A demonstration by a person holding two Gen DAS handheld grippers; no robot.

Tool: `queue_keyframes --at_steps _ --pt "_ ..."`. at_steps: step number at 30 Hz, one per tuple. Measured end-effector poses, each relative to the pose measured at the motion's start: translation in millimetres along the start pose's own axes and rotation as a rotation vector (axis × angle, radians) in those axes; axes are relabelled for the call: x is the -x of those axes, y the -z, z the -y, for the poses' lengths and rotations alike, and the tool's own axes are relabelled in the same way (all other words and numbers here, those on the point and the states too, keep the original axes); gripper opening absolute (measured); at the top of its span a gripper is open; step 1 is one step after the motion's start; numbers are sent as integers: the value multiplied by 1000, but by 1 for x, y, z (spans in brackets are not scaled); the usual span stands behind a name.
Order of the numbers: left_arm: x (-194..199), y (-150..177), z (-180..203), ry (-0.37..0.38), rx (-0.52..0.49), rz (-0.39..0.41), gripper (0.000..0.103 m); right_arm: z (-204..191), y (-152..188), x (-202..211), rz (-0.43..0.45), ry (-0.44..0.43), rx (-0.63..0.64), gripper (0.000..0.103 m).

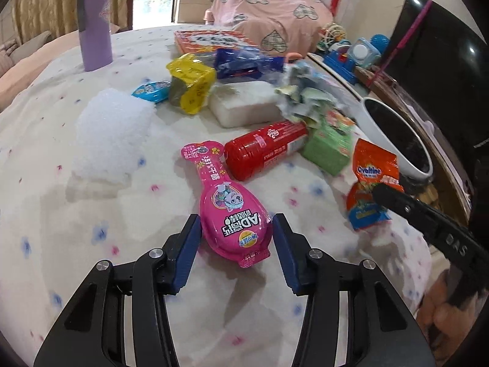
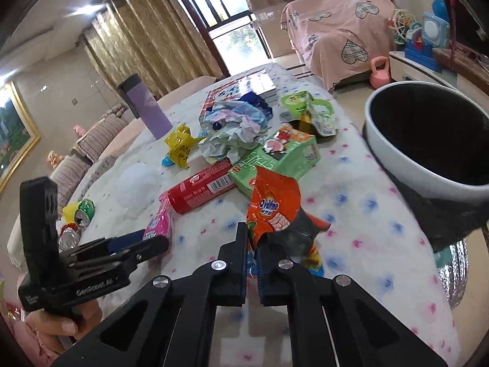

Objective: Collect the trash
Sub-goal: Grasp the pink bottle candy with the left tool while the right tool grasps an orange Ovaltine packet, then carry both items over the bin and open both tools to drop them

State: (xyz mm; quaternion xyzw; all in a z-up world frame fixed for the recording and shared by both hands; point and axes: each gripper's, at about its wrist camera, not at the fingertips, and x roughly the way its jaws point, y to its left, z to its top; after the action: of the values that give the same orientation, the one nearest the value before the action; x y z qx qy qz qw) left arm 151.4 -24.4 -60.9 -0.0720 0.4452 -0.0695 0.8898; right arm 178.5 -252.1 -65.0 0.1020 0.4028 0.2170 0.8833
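A pink blister-pack toy wrapper (image 1: 235,214) lies on the flowered tablecloth. My left gripper (image 1: 235,224) is open, its blue pads on either side of the wrapper's wide end. An orange Ovaltine packet (image 2: 275,205) is lifted slightly off the cloth, and my right gripper (image 2: 253,237) is shut on its lower edge. In the left wrist view the same Ovaltine packet (image 1: 371,168) shows with the right gripper (image 1: 382,191) pinching it. A white bin with a black liner (image 2: 397,165) stands at the table's right edge, also seen as the bin (image 1: 382,128).
On the cloth lie a red can (image 1: 262,150), a green box (image 1: 327,146), crumpled paper (image 1: 302,94), a yellow wrapper (image 1: 191,82), a blue wrapper (image 1: 241,64), a white foam block (image 1: 244,107) and a white fluffy lump (image 1: 113,131). A purple tumbler (image 1: 93,21) stands behind. Crushed cans (image 2: 81,214) sit left.
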Motion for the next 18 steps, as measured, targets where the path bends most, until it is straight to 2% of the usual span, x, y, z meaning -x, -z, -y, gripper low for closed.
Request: queue_keyframes --at_steps 10,18 --pt "37 1 33 78 -54 76 47 21 2 37 58 24 -49 4" --pt "43 -8 65 122 -119 102 47 40 -3 59 108 42 -81 4"
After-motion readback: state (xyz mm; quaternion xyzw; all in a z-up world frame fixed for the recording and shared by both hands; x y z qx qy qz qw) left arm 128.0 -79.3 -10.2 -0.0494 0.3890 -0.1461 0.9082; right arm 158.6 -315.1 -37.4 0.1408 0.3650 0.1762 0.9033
